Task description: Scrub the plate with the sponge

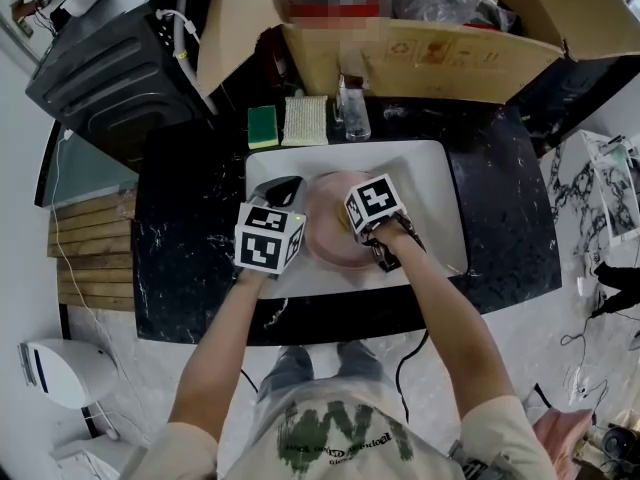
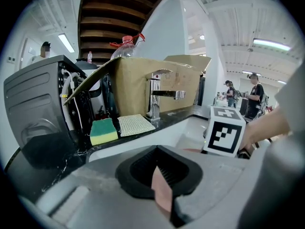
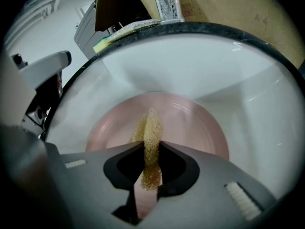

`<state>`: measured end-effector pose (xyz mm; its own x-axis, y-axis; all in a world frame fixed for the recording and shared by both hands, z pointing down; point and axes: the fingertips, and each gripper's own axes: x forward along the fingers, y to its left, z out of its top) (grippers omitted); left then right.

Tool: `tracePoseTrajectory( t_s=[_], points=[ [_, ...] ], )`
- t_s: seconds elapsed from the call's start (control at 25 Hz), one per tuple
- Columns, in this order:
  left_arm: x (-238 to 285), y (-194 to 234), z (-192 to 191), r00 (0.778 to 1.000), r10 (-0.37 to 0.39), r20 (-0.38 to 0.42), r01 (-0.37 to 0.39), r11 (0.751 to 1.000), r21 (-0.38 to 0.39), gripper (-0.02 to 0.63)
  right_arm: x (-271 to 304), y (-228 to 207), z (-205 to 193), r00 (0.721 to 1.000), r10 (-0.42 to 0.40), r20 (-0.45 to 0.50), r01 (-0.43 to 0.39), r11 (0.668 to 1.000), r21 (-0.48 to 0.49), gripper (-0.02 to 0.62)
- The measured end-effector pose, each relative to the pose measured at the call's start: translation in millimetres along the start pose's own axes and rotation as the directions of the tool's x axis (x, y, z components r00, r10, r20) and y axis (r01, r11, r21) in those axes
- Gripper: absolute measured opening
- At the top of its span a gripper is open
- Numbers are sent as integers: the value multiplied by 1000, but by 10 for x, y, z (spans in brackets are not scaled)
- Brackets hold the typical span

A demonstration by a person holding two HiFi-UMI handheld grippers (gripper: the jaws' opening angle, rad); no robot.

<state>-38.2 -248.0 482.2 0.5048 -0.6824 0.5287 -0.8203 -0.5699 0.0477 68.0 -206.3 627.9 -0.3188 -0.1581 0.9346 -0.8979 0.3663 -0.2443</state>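
Note:
A pink plate (image 1: 326,230) lies in the white sink (image 1: 440,193). My left gripper (image 1: 292,200) is shut on the plate's left rim; in the left gripper view the pink rim (image 2: 162,191) stands edge-on between the jaws (image 2: 159,175). My right gripper (image 1: 352,220) is over the plate's middle, shut on a yellow mesh sponge (image 3: 151,140). In the right gripper view the sponge sticks out past the jaws (image 3: 151,162) toward the plate (image 3: 195,125), but contact with it is hidden. The right gripper's marker cube (image 2: 224,135) shows in the left gripper view.
On the black counter behind the sink lie a green-and-yellow sponge (image 1: 263,125) and a pale mesh pad (image 1: 305,120). The faucet (image 1: 352,103) stands at the back rim. A cardboard box (image 1: 420,43) sits behind it and a black appliance (image 1: 110,68) at the left.

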Motion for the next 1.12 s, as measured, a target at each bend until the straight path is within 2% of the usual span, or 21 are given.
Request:
tracePoseTrajectory(
  t_s=[0.44,1.12],
  points=[
    [30,-105,32,1000,-7,8,7,1000,-3,2,-98,-255,-96,999,-50,-11,50,999,-3,63],
    [51,-165,42,1000,-8,10,8,1000,-5,3,-274,-684,-203,983,-182,-40,179,982,-60,63]
  ],
)
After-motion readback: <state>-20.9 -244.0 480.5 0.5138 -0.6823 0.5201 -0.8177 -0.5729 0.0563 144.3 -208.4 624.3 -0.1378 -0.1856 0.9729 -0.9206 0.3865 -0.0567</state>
